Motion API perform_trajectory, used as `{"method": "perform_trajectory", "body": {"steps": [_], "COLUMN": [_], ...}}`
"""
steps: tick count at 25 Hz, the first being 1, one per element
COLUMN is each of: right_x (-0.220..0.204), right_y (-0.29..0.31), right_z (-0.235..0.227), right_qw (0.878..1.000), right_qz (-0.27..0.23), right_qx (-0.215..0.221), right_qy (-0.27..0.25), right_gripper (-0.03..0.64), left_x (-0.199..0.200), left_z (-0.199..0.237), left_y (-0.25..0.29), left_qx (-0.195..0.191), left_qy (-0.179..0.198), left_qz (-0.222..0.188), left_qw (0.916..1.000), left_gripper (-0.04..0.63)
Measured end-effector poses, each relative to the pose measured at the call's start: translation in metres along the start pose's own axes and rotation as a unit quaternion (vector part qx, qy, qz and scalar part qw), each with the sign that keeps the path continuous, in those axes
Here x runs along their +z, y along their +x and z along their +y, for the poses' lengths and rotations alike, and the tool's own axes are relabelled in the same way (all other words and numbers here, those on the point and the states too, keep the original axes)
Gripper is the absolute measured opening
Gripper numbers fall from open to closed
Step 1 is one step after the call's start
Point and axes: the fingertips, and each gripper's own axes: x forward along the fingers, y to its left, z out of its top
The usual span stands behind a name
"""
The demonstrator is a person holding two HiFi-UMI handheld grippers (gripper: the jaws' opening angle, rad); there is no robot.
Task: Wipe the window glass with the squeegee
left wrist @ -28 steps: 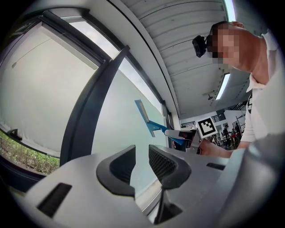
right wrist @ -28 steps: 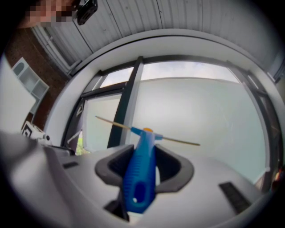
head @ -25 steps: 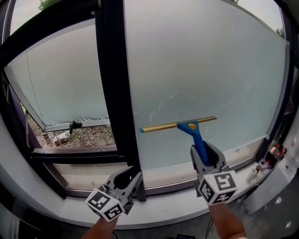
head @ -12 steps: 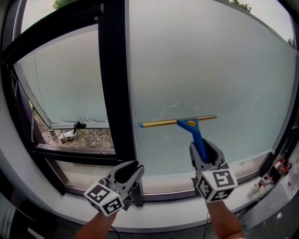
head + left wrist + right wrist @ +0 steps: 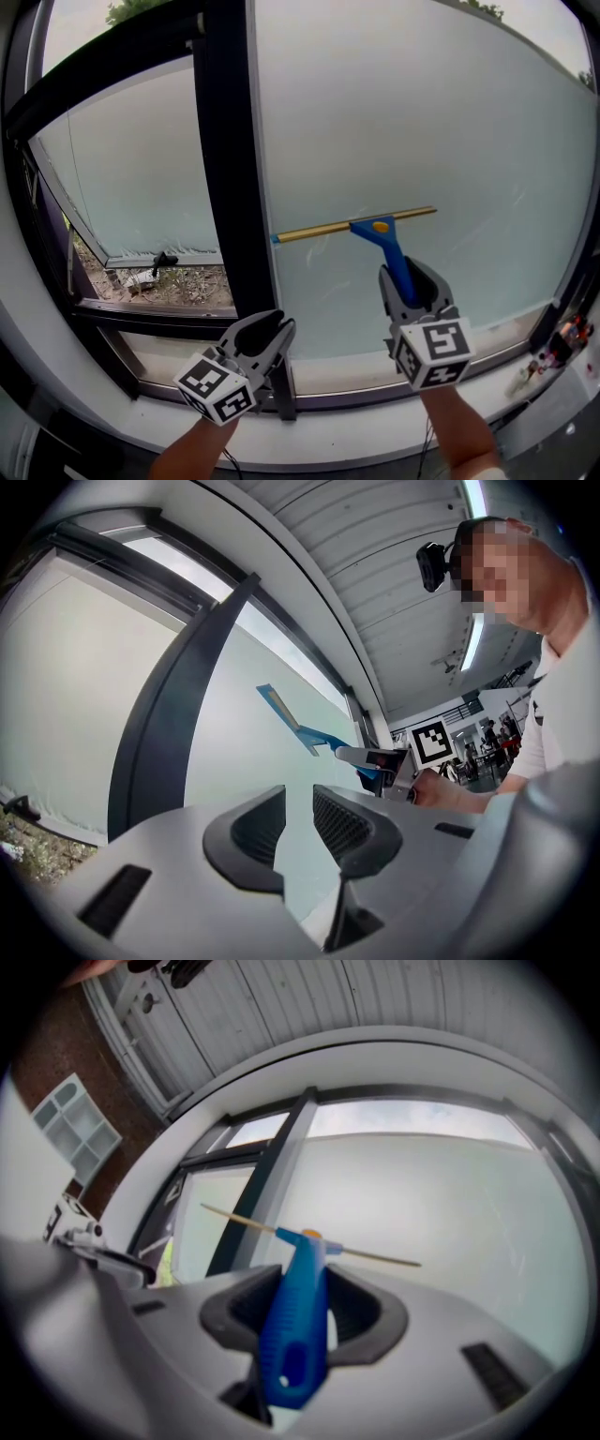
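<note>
Squeegee (image 5: 375, 228) has blue handle, thin brass blade

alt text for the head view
The right tongs grip a blue squeegee, its blade level against the window glass. The left tongs hang open and empty, low beside the black frame.

Grey left gripper (image 5: 263, 330) and right gripper (image 5: 410, 278), black-and-white marker cubes (image 5: 217, 394), white shirt (image 5: 565, 719).
</note>
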Motion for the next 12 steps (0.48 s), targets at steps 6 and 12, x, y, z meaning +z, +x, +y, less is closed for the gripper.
{"method": "perform_trajectory", "body": {"steps": [6, 12], "right_x": [0.024, 0.066], "right_y": [0.030, 0.056], "right_z": [0.003, -0.015], "right_qw": [0.999, 0.996], "right_qz": [-0.005, -0.028], "right_qx": [-0.025, -0.068], "right_qy": [-0.023, -0.051], "right_gripper": [0.161, 0.161], "left_x": [0.032, 0.066], "left_z": [0.027, 0.040], "left_y": [0.008, 0.029], "left_qx": [0.001, -0.012], "left_qy": [0.026, 0.066], "left_qz": [-0.010, -0.023], "left_qw": [0.9996, 0.9975], "left_gripper": [0.114, 0.114]}}
